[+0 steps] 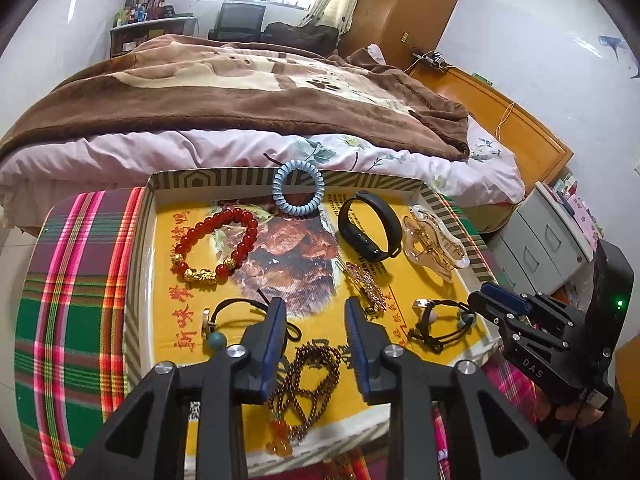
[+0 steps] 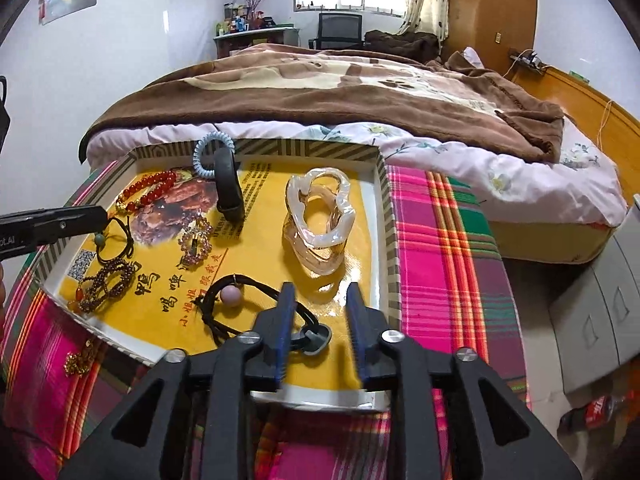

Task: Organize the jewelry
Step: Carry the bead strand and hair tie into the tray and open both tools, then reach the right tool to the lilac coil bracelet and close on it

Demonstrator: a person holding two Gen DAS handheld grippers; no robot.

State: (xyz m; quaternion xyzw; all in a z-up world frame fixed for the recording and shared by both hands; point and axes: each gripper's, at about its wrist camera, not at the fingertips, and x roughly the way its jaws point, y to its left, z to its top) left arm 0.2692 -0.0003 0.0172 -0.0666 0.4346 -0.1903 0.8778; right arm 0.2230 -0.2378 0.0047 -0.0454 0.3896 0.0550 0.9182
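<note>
A shallow cardboard tray (image 1: pixel 224 178) with a yellow printed floor holds the jewelry. In it lie a red bead bracelet (image 1: pixel 218 242), a blue coil hair tie (image 1: pixel 298 188), a black band (image 1: pixel 368 226), a clear hair claw (image 1: pixel 434 242), a rhinestone clip (image 1: pixel 366 284), a dark bead strand (image 1: pixel 310 376) and two black cord hair ties (image 1: pixel 440 324), (image 1: pixel 240 316). My left gripper (image 1: pixel 316 308) is open and empty above the dark strand. My right gripper (image 2: pixel 320 294) is open and empty over the tray's near right corner, beside the cord tie with the pink bead (image 2: pixel 232 294) and before the claw (image 2: pixel 318 220).
The tray rests on a plaid cloth (image 1: pixel 76 308). A bed with a brown blanket (image 1: pixel 240 92) stands behind it. Grey drawers (image 2: pixel 596 320) stand at the right. A gold chain (image 2: pixel 80 360) lies on the cloth outside the tray's left edge.
</note>
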